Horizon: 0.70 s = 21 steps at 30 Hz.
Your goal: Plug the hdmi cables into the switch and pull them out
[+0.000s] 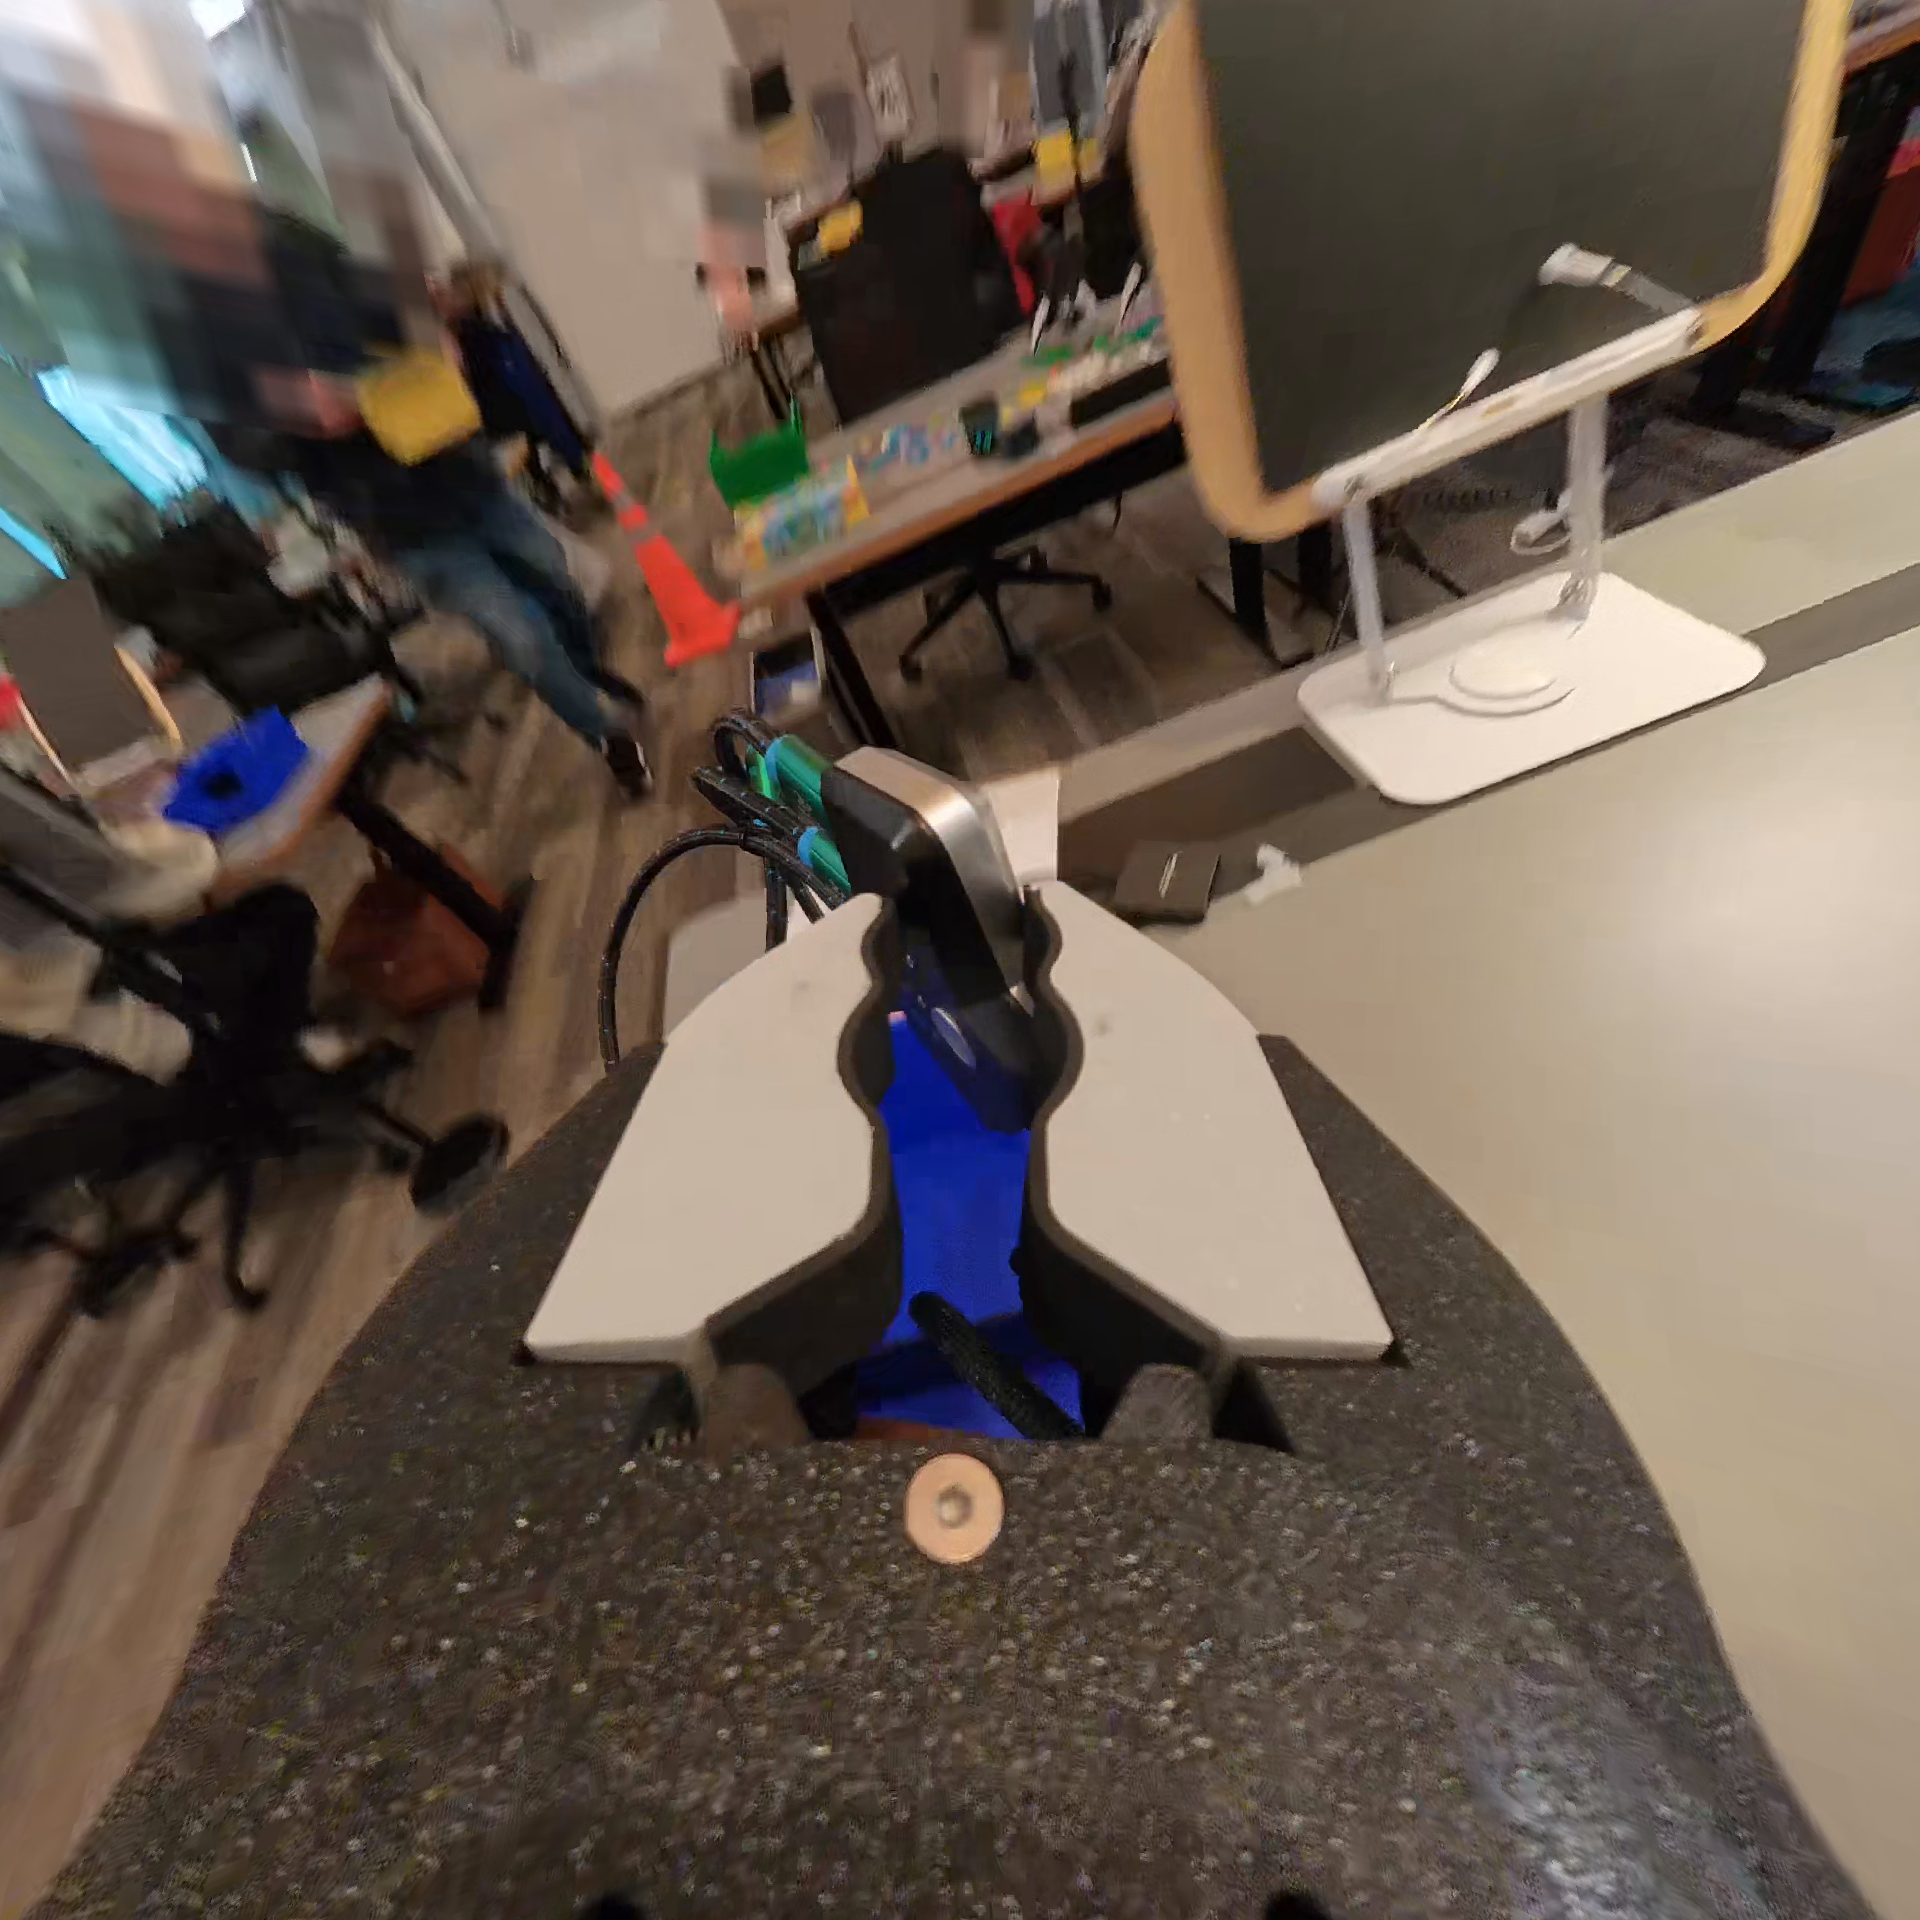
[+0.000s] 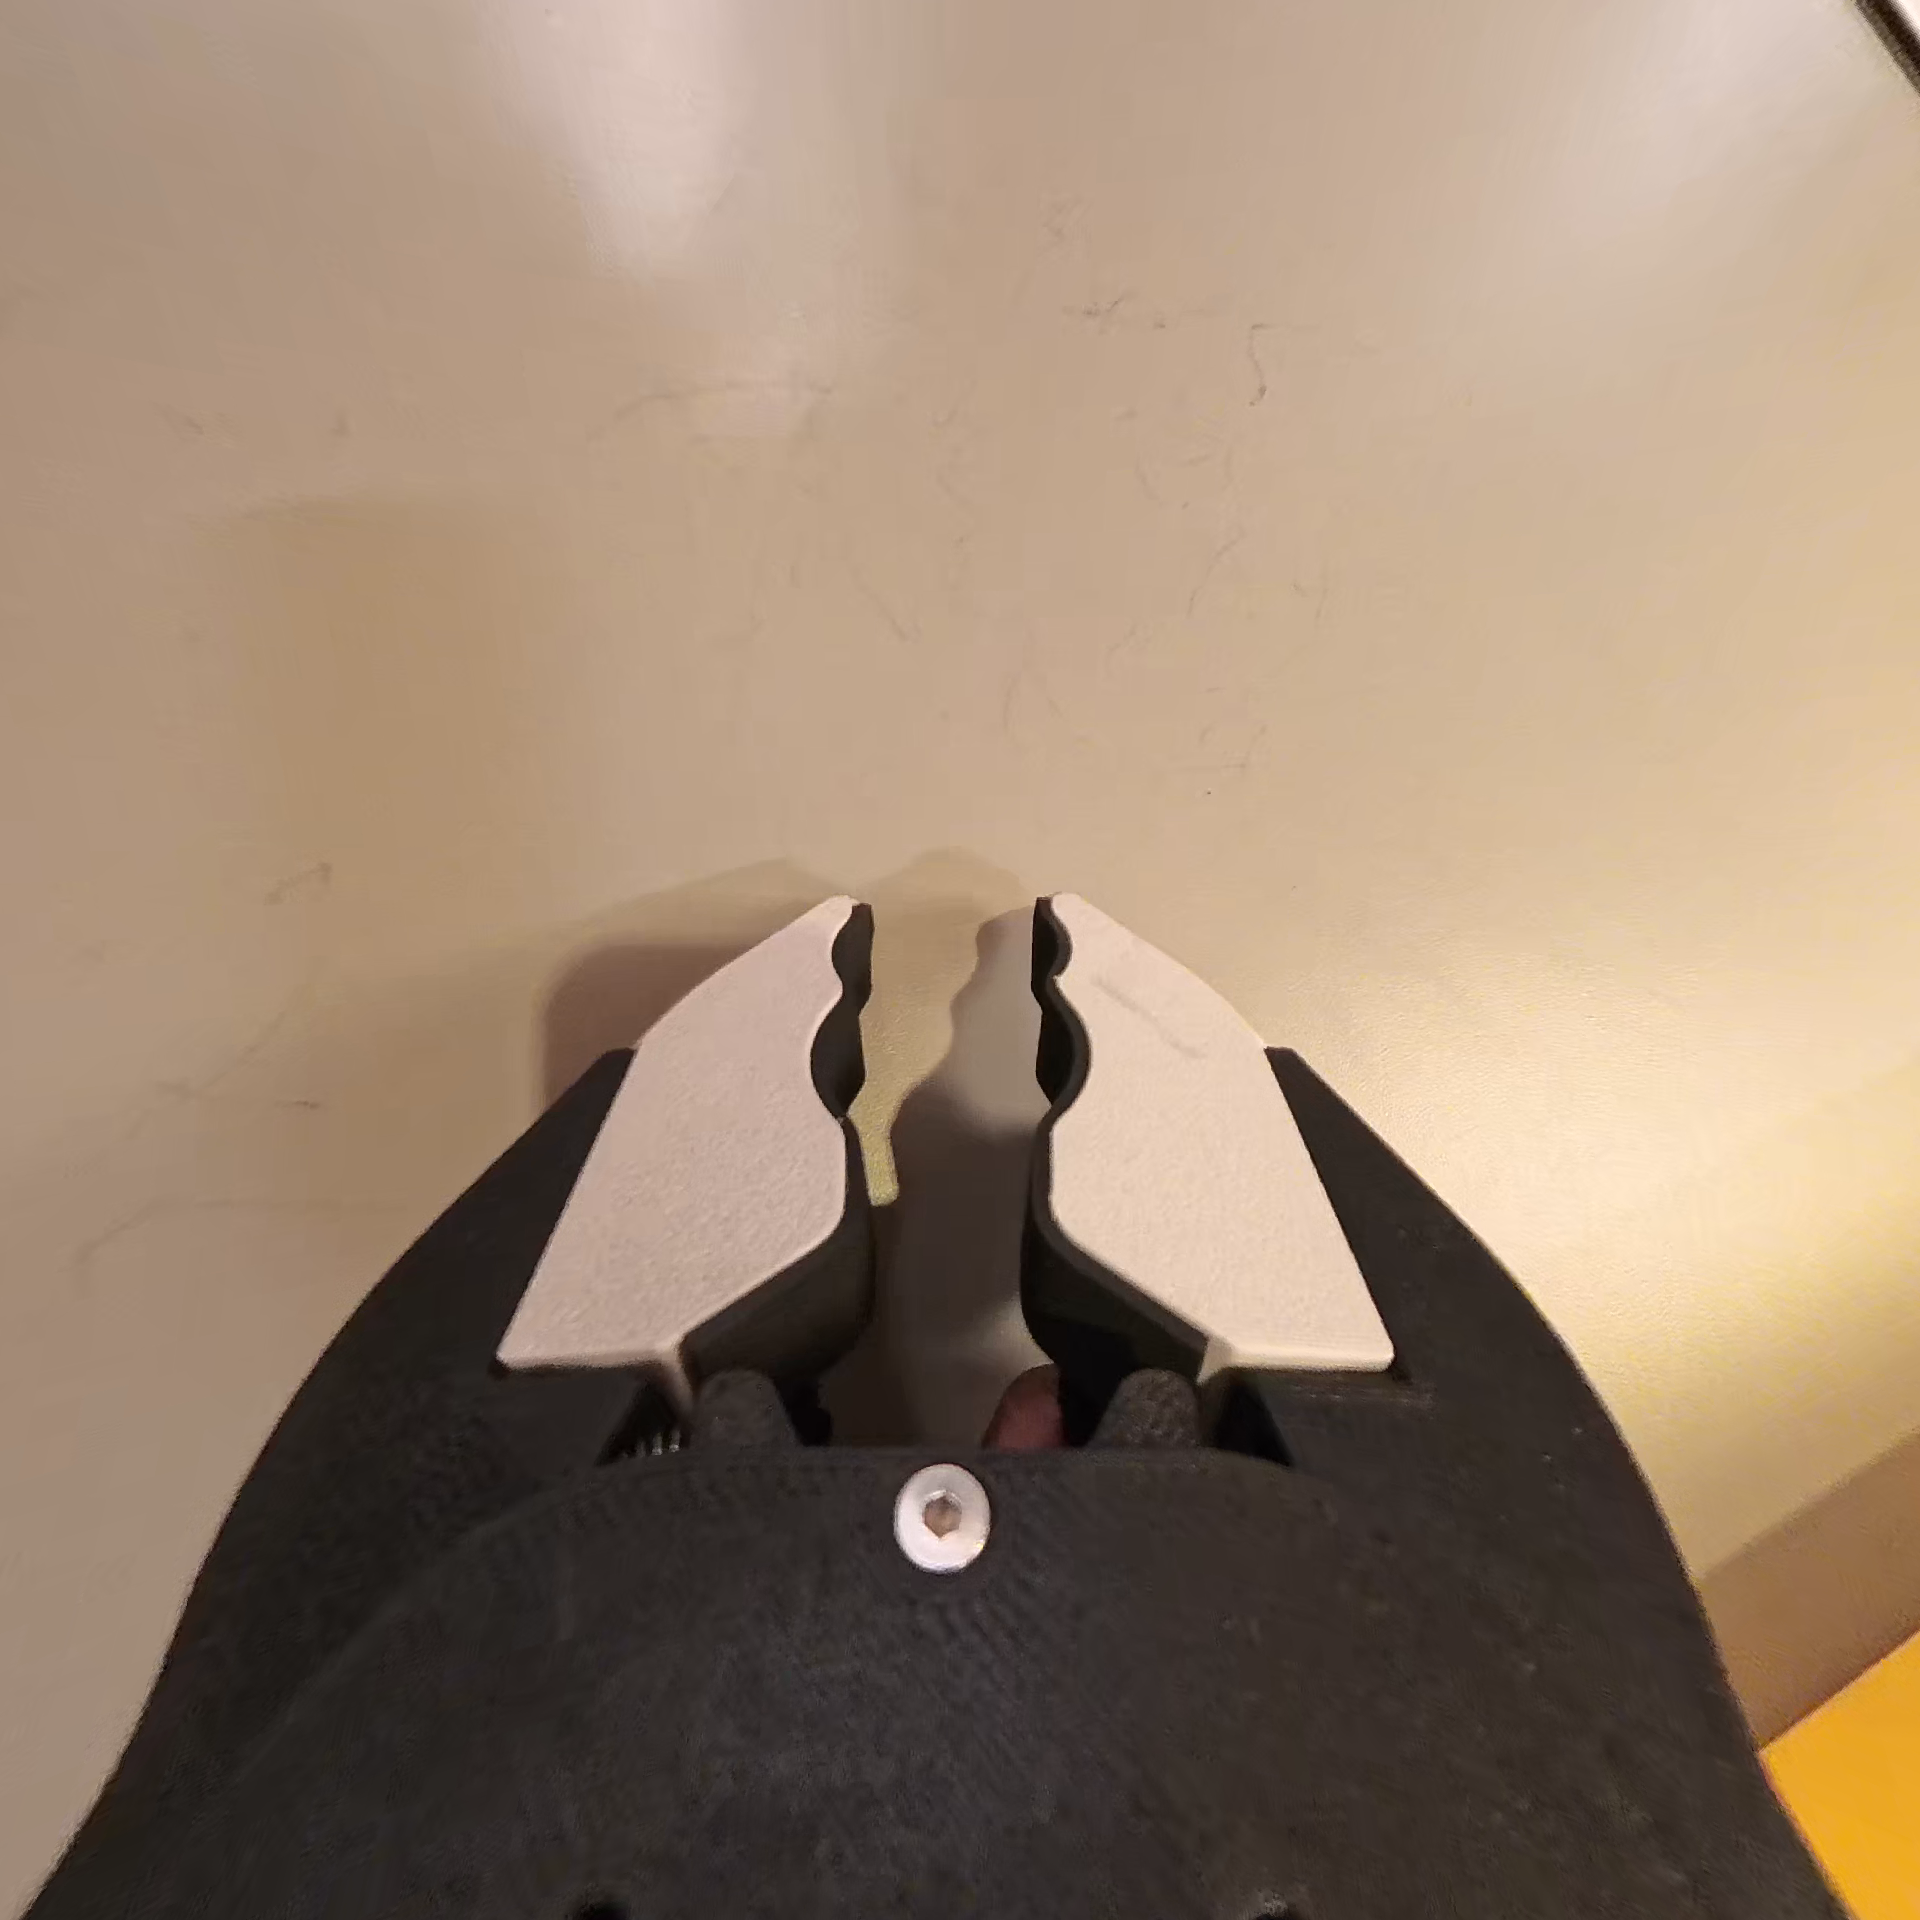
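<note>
In the left wrist view my left gripper (image 1: 956, 914) is shut on the HDMI switch (image 1: 920, 852), a small black and silver box held up in the air and tilted. Teal HDMI plugs (image 1: 795, 790) sit in its far side, with black braided cables (image 1: 644, 914) looping down to the left. Something blue shows below between the fingers. In the right wrist view my right gripper (image 2: 951, 925) is open and empty, close above the bare beige tabletop (image 2: 935, 468). No cable or switch shows in that view.
A monitor (image 1: 1455, 208) on a white stand (image 1: 1538, 686) stands on the table at the right. A small black box (image 1: 1164, 878) lies near the table edge. Beyond are office chairs, desks, an orange cone (image 1: 675, 582) and a person (image 1: 499, 540). The left gripper's tips are roughly 60 cm from the right gripper's.
</note>
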Each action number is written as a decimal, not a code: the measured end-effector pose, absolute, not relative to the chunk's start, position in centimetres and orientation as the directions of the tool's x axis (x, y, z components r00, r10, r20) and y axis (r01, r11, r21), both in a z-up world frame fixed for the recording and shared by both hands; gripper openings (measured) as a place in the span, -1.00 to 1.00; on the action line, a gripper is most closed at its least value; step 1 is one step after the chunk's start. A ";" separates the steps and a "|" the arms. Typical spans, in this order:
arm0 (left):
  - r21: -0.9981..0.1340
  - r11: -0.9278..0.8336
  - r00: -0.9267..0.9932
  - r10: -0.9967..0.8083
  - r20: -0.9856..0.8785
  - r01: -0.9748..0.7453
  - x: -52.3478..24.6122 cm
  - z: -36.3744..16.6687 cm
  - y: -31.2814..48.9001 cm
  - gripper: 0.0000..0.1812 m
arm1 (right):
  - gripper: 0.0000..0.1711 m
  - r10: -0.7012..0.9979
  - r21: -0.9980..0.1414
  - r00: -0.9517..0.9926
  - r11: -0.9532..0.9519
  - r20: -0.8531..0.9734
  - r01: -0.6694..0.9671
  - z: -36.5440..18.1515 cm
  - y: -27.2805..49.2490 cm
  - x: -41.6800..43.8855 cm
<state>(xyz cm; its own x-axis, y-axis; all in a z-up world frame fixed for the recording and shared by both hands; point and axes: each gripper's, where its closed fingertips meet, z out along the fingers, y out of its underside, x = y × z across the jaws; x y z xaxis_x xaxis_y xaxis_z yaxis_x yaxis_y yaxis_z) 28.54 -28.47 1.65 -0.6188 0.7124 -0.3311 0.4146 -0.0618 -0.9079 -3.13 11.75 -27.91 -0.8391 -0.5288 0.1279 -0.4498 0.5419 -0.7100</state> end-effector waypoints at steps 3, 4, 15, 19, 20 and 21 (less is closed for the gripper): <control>-0.890 -0.248 -0.551 0.711 -0.436 0.384 25.4 6.0 -24.6 -0.76 | -0.66 -0.527 -0.706 -0.842 0.552 0.116 -0.443 -28.0 11.7 -3.2; -0.871 -0.320 -0.512 0.712 -0.481 0.373 24.0 7.1 -22.9 -0.76 | -0.66 -0.527 -0.705 -0.842 0.554 0.114 -0.442 -28.0 11.7 -3.2; -0.631 -0.719 -0.032 0.652 -0.758 0.290 8.3 -3.4 -7.6 -0.78 | -0.66 -0.510 -0.716 -0.848 0.538 0.144 -0.445 -27.8 11.6 -3.4; -0.573 -0.766 0.121 0.624 -0.772 0.291 4.7 -10.6 -4.5 -0.78 | -0.65 -0.502 -0.715 -0.850 0.533 0.163 -0.452 -27.7 11.5 -3.5; -0.548 -0.788 0.150 0.600 -0.786 0.279 4.2 -12.0 -3.8 -0.78 | -0.65 -0.498 -0.716 -0.851 0.532 0.167 -0.452 -27.7 11.5 -3.5; -0.517 -0.814 0.169 0.567 -0.806 0.265 3.8 -13.0 -3.2 -0.78 | -0.65 -0.494 -0.717 -0.852 0.530 0.174 -0.454 -27.7 11.4 -3.5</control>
<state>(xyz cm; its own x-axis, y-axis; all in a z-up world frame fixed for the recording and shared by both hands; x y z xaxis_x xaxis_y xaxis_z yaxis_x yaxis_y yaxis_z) 3.79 -3.18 -13.04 0.1690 0.5667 -0.8064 0.2646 -0.8143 -0.5167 -3.54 11.42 -27.66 -0.8518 -0.4941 0.1741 -0.4537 0.5298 -0.7165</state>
